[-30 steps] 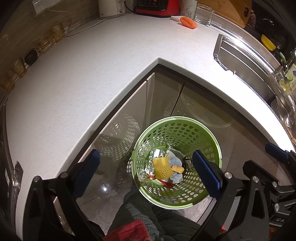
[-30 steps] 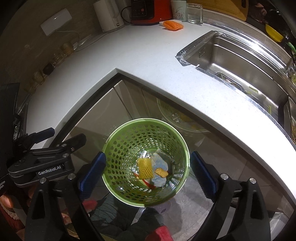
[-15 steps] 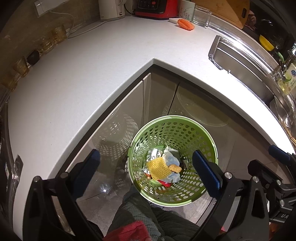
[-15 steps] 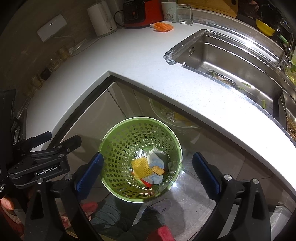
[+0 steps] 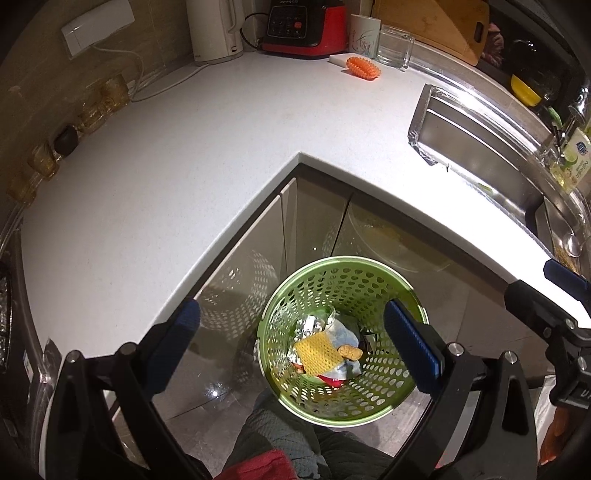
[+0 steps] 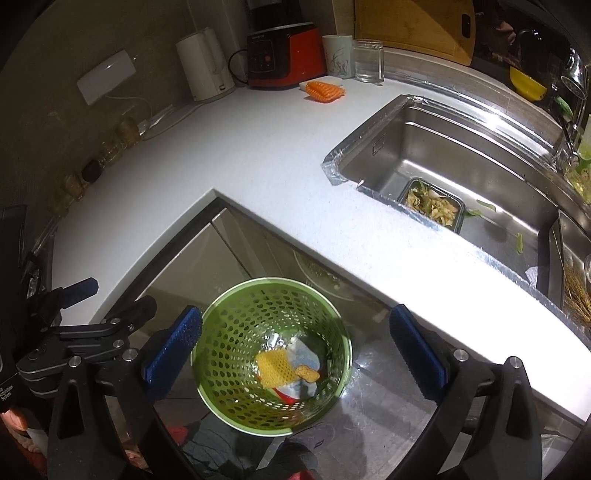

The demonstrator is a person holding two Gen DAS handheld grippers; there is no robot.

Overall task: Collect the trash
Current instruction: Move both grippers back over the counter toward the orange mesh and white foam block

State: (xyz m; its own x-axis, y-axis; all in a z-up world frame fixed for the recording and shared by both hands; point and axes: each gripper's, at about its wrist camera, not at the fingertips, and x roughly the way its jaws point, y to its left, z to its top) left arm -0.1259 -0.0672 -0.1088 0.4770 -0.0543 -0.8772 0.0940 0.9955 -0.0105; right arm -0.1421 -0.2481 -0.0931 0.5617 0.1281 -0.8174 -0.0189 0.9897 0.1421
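A green perforated bin (image 5: 384,280) stands on the floor in the corner below the white L-shaped counter (image 5: 166,177); it also shows in the right wrist view (image 6: 229,317). Inside lie a yellow mesh piece (image 5: 317,354), foil (image 5: 310,326), a pale blue scrap, a small tan bit (image 5: 351,353) and something red; the yellow mesh also shows in the right wrist view (image 6: 275,367). My left gripper (image 5: 291,343) is open and empty above the bin. My right gripper (image 6: 291,347) is open and empty above it too.
A steel sink (image 6: 461,173) with a tray of food scraps (image 6: 434,208) is set in the counter at right. An orange brush (image 5: 363,67), glass, mug, red appliance (image 5: 303,31) and white kettle stand at the back. Small jars line the left wall.
Both grippers have risen and pulled back from the bin, so it looks smaller and lower in both views. Both stay open and empty. The bin's contents have not moved.
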